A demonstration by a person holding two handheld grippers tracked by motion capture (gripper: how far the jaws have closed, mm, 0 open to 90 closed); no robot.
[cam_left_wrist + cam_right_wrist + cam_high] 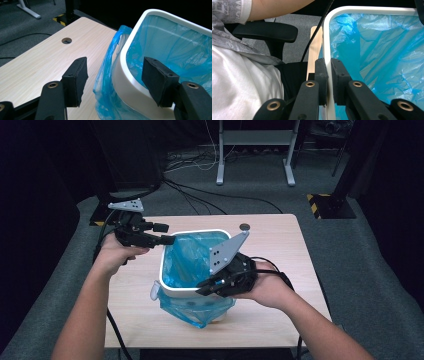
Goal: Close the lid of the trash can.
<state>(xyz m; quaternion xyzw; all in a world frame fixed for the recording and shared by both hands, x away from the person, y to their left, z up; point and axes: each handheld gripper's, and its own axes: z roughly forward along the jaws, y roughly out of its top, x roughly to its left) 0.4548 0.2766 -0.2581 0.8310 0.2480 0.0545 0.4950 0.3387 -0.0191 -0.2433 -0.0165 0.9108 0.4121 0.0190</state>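
Note:
A white bin (195, 232) lined with a blue plastic bag (190, 257) stands mid-table. My left gripper (169, 233) is open at the bin's far-left corner. In the left gripper view it (116, 77) straddles the white rim (130, 45): one pad is outside by the bag's hanging edge (107, 75), the other is inside over the liner (175, 47). My right gripper (202, 289) is at the near rim. In the right gripper view it (329, 75) is shut on the white rim (326, 37), with the bag (382, 50) on the inner side.
The bin stands on a light wood table (280, 250) with a round cable hole (244, 226) behind it. A loose fold of bag (200, 312) hangs over the near side. A black chair armrest (267, 31) sits by the person's body. A desk frame (255, 150) and cables lie beyond.

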